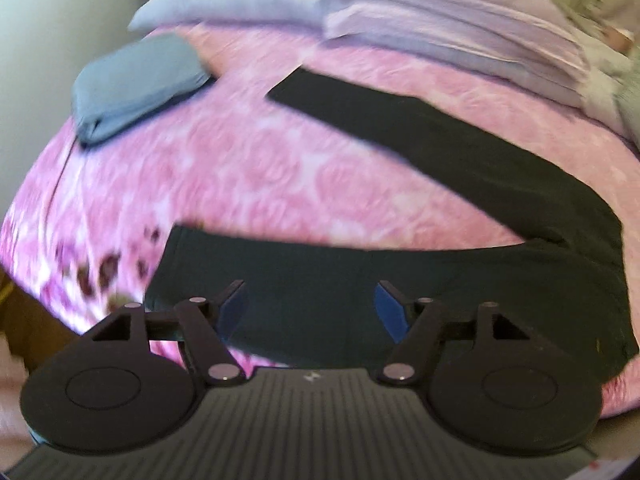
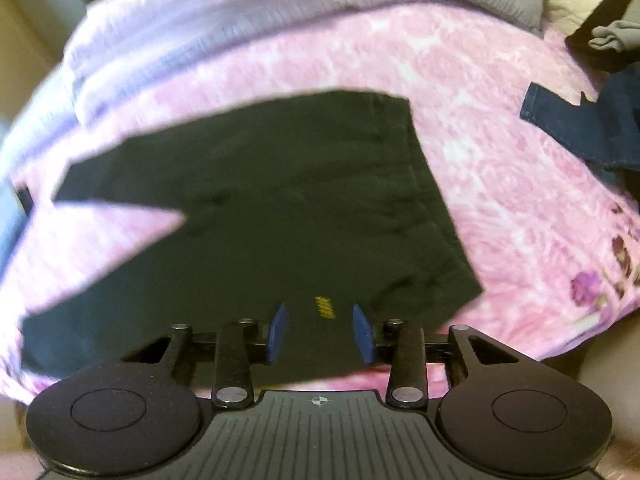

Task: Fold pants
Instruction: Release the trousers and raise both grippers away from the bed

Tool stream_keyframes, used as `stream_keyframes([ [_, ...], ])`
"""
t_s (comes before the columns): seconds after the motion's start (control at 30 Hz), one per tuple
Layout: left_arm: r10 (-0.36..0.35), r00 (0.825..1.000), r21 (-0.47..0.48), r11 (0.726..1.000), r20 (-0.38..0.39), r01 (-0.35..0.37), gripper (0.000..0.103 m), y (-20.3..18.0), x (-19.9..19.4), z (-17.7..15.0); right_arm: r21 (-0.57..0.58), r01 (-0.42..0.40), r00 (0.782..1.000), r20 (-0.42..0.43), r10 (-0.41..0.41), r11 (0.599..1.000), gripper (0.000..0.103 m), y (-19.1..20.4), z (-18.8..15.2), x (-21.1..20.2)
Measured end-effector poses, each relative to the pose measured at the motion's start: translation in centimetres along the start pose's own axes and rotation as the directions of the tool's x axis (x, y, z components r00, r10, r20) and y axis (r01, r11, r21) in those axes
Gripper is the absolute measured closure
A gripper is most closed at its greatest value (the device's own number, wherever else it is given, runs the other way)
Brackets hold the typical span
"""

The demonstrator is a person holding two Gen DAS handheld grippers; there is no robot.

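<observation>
The black pants [image 1: 460, 264] lie spread flat on the bed [image 1: 248, 176], on a pink rose-patterned cover. In the left wrist view, 1 leg runs as a long diagonal band up toward the stacked lilac bedding [image 1: 452, 24], and the other leg lies across the near side, its cuff edge ending at the left close to the bed's front edge. Bare pink cover fills the wedge between the 2 legs. A folded blue-grey garment [image 1: 136, 84] sits well apart at the far left of the bed.

In the right wrist view the pants [image 2: 280, 208] show their waist end, its straight edge running down the right side, with a wide stretch of bare cover beyond it. Dark blue jeans [image 2: 592, 124] lie in a heap near the bed's right edge, apart from the pants.

The left hand-held gripper [image 1: 310, 310] hovers over the near leg, its blue pads wide apart with nothing between them. The right hand-held gripper [image 2: 322, 330] points at the waist area above a small yellow mark [image 2: 325, 307], its pads also apart and holding nothing. Both views are motion-blurred, so whether either touches the cloth is unclear.
</observation>
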State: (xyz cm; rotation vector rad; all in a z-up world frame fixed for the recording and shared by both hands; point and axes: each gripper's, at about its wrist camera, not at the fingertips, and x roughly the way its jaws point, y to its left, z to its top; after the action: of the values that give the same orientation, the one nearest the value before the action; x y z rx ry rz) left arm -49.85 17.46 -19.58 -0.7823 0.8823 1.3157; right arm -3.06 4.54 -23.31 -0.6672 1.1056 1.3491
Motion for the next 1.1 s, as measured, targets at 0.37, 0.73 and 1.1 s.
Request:
stream_keyframes([
  [0.37, -0.143, 0.989, 0.217, 0.967, 0.026, 0.134, 0.034, 1.2, -3.7, 4.8, 0.088, -0.025, 0.984, 0.179, 0.009, 0.996, 0.044, 10.3, -2.5, -9.7],
  [0.73, -0.145, 0.988, 0.194, 0.972, 0.048, 0.133, 0.029, 4.9, -7.4, 3.3, -0.014, 0.017, 0.989, 0.147, -0.015, 1.000, 0.035, 14.6, -4.0, -10.1],
  [1.1, -0.110, 0.993, 0.159, 0.982, 0.038, 0.102, 0.029, 2.4, -10.7, -1.2, -0.140, 0.017, 0.996, 0.086, -0.005, 0.990, 0.032, 13.9, -5.7, -10.5],
])
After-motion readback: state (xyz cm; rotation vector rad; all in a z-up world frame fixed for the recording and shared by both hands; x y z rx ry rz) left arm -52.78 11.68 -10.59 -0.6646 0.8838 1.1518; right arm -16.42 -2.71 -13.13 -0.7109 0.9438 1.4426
